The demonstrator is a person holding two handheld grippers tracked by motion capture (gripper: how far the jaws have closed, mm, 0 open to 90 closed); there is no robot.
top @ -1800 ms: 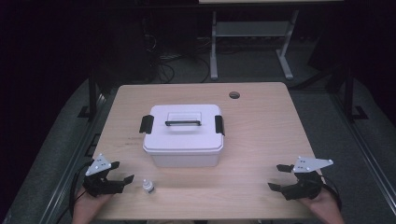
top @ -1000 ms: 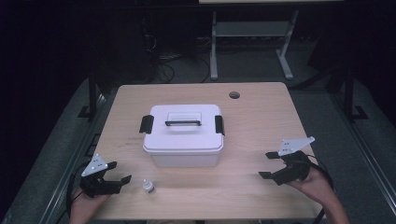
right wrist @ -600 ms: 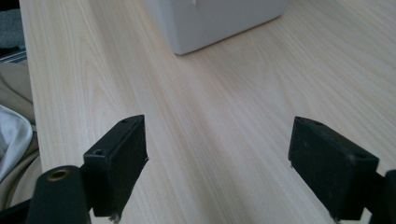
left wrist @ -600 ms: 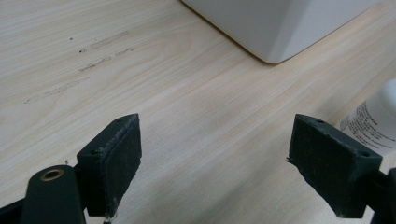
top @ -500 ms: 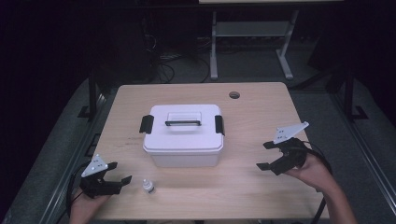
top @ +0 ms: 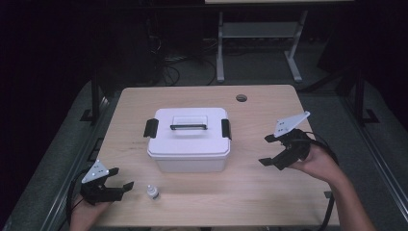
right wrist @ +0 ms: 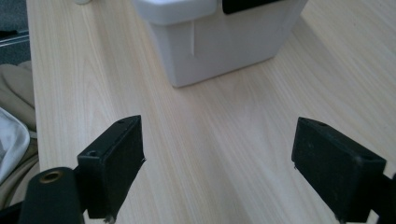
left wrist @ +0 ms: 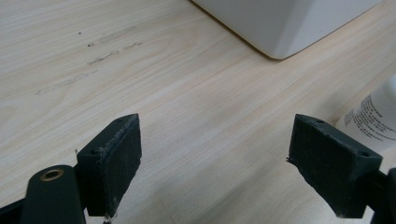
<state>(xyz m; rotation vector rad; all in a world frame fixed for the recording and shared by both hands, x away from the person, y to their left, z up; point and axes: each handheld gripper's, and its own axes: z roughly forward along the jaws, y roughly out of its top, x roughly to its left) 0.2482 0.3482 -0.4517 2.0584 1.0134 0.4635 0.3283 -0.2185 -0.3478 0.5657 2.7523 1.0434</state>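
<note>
High view: right gripper (top: 270, 150) moved twd box (top: 187, 139).

Soft light from above brightens my table (top: 269, 192) while the room behind stays almost black, the box (top: 188, 139) throws only a faint shadow, and in my gripper views my jaws blur up close with the bottle (left wrist: 373, 116) out of focus.
</note>
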